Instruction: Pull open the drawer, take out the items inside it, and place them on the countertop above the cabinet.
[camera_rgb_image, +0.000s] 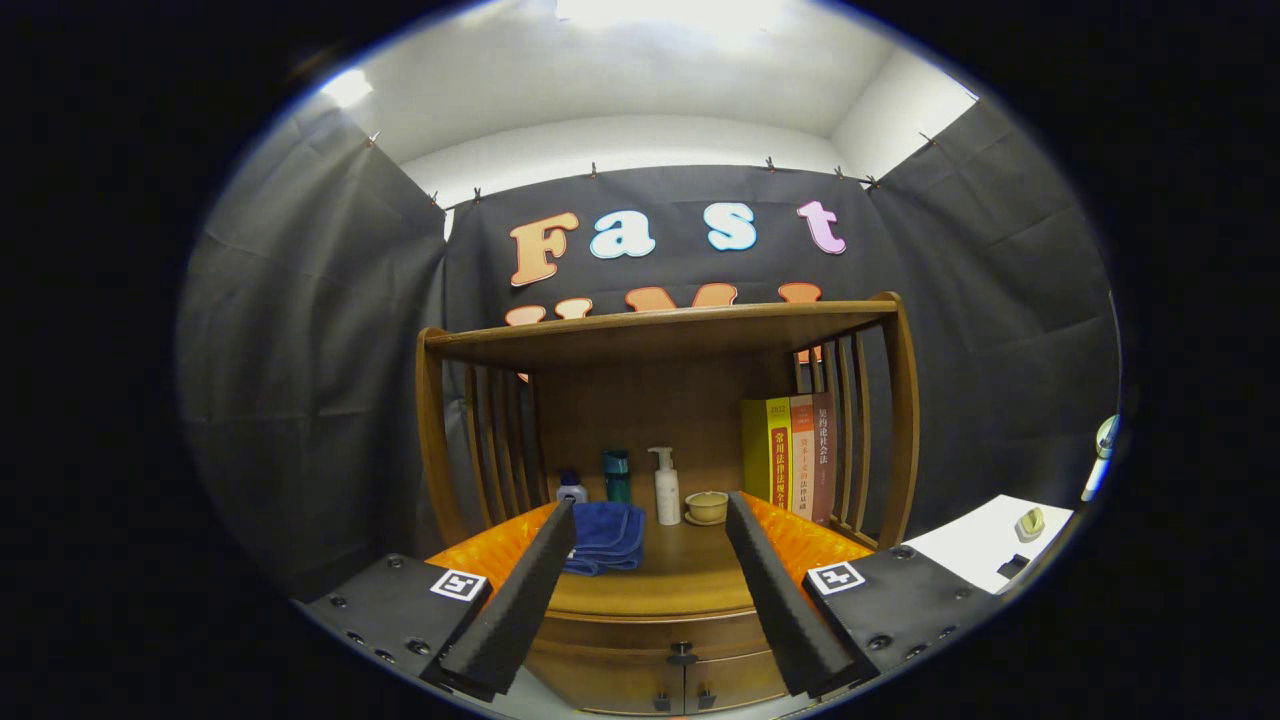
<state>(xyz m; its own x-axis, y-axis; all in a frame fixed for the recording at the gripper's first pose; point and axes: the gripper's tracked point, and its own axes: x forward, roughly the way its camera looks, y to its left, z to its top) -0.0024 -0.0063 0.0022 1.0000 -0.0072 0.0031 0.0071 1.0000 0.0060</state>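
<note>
A wooden cabinet with a shelf frame stands ahead of me. Its drawer (655, 632) sits closed under the countertop (680, 575), with a small dark knob (682, 655) at its lower middle, between my fingers. My gripper (650, 515) is open and holds nothing, its fingers spread wide above the countertop's front. A folded blue cloth (605, 537) lies on the countertop just beside the left finger. The drawer's contents are hidden.
At the back of the countertop stand a small white bottle (571, 488), a teal cup (617, 475), a white pump bottle (666, 486) and a yellow bowl on a saucer (707, 507). Three books (790, 455) stand at the right. A white table (985, 545) lies to the right.
</note>
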